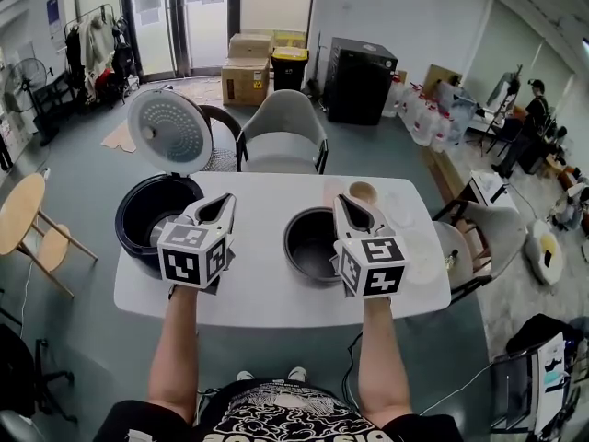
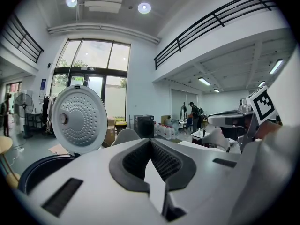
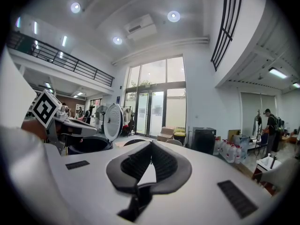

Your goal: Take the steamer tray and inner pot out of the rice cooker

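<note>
- Plainly shut on nothing at the left gripper (image 1: 225, 201), beside the open rice cooker (image 1: 138, 219).
- Likewise pressed together, empty, at the right gripper (image 1: 340, 201), beside the inner pot (image 1: 308, 242).

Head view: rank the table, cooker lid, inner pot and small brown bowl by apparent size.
1. table
2. cooker lid
3. inner pot
4. small brown bowl
Lid versus pot is unsure: the right gripper covers part of the pot.

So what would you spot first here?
Probably the white left gripper and right gripper with black-and-white marker cubes, both shut and empty above the white table. Then the black rice cooker at the table's left end with its round dotted lid standing open, and the dark round pot beside the right gripper.
</note>
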Motion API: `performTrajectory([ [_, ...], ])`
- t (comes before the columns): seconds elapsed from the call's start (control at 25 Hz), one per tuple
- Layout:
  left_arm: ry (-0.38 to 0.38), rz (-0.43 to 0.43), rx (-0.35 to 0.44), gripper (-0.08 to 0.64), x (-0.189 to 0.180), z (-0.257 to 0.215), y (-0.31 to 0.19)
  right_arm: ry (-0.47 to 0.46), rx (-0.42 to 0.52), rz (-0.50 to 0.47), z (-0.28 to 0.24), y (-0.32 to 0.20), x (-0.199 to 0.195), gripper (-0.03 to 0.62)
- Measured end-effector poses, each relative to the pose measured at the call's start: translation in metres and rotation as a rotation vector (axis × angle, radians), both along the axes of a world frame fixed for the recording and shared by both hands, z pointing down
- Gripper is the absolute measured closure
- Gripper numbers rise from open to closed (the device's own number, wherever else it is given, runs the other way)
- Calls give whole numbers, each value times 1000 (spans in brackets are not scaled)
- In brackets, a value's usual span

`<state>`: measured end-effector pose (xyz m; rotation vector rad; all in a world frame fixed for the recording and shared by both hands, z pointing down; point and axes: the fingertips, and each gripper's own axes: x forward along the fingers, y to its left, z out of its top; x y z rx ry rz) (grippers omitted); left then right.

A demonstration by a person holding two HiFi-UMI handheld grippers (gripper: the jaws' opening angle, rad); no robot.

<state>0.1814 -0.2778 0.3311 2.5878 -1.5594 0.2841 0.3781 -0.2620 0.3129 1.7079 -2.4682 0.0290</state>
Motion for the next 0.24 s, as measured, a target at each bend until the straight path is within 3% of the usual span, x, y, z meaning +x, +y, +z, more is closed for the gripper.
performTrajectory([
  [0.24,-1,0,13,548,5,-11,7,-10,4,1,-7,9,6,580],
])
